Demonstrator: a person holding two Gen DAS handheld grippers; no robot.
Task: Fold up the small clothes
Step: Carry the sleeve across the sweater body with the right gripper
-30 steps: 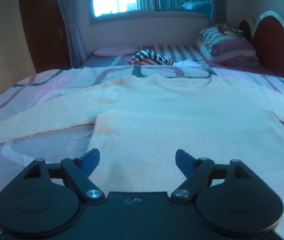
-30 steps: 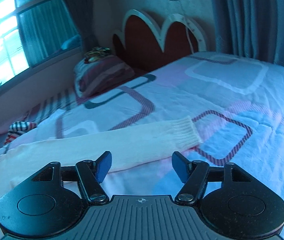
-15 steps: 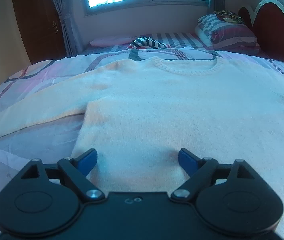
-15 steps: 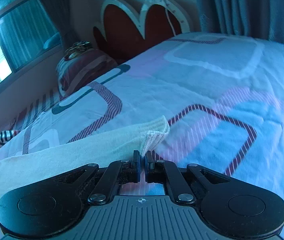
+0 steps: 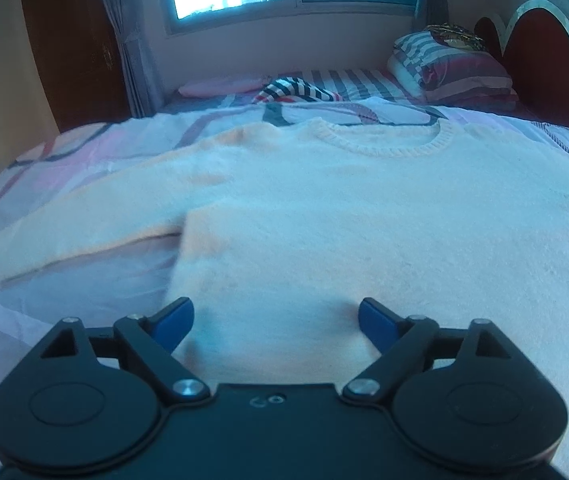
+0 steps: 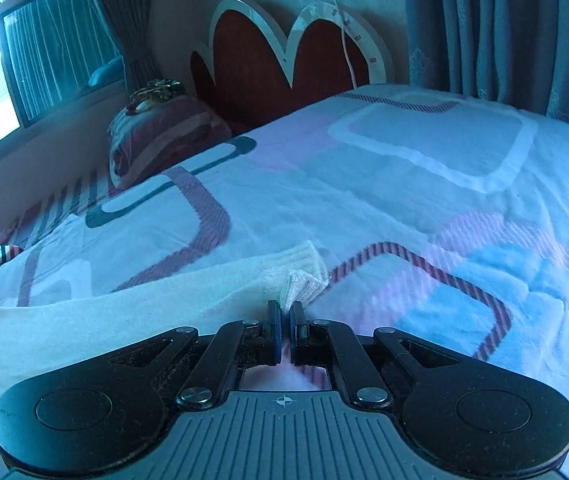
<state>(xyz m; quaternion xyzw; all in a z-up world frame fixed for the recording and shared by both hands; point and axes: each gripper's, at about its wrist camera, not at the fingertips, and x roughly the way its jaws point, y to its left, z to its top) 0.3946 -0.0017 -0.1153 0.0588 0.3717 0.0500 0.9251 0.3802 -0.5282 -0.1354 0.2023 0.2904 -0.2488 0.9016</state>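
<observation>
The soft cream knitted sweater (image 5: 324, 208) lies flat on the bed with the pink and white patterned sheet (image 6: 424, 184), filling the middle of the left view. The right gripper (image 6: 285, 322) has just snapped together and now pinches the ribbed sleeve cuff (image 6: 304, 276), which has bunched up. So the sleeve fold can start. The left gripper (image 5: 275, 317) is spread wide over the sweater's bottom edge, holding nothing. No writing can be read.

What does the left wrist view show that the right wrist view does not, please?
Only the left wrist view shows the sweater's neckline and the open left tongs over its body. Only the right wrist view shows the right tongs shut on the sleeve cuff. Both show the cream sweater, patterned bedspread and headboard.
</observation>
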